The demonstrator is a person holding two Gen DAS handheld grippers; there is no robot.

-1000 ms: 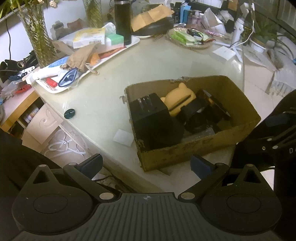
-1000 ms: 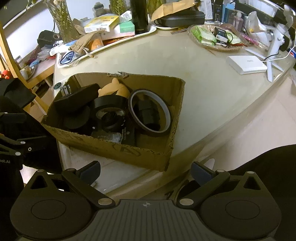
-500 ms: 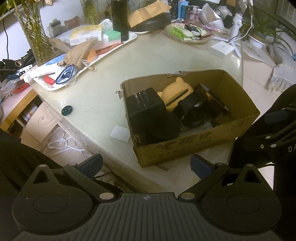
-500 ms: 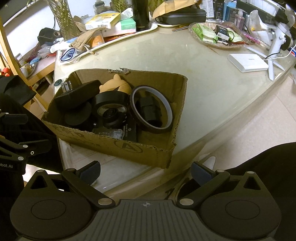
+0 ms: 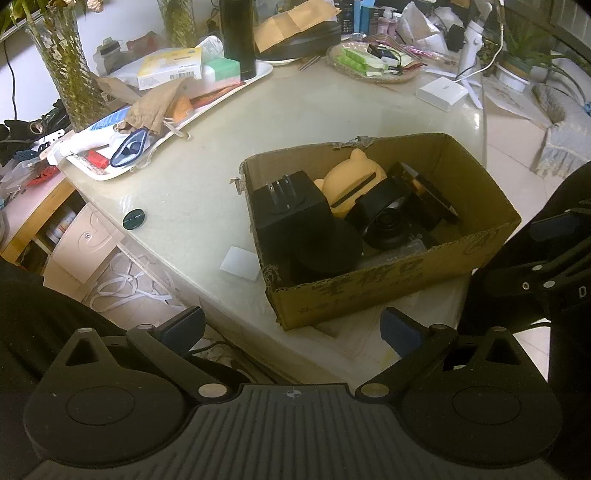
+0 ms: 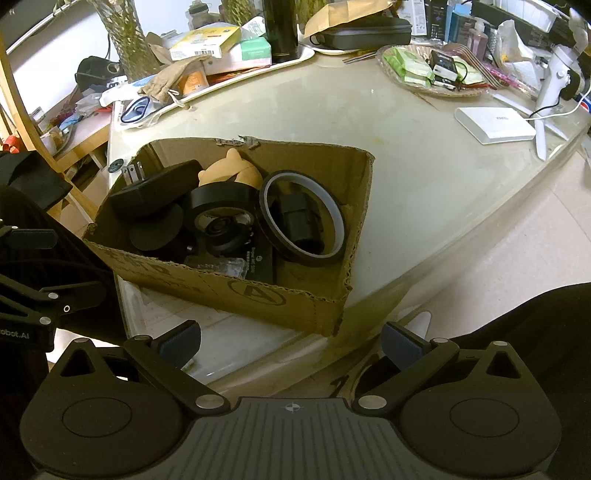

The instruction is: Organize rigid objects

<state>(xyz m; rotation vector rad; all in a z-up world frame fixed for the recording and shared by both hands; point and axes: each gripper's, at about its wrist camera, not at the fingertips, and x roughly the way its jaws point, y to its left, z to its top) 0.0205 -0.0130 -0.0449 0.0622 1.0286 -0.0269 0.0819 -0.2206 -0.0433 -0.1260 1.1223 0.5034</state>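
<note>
left hand-held gripper (image 5: 291, 328) wide, empty | right hand-held gripper (image 6: 291, 341) wide, empty | cardboard box (image 6: 258, 295) of objects on counter (image 6: 406, 177)

I'm looking at what seems a lived-in home room, not a lab. A glossy pale worktop (image 6: 424, 177) is carrying household clutter: at 11 o'clock a white tray (image 5: 236, 92) is holding medicine-like boxes and a dark flask (image 5: 237, 35), while glass vases of plant stems (image 5: 68, 62) are standing behind it. At 1 o'clock a woven basket (image 6: 432, 79) is holding packets. Potted plants (image 5: 517, 59) and a tiled floor (image 5: 513, 147) are showing at 2 o'clock.
</note>
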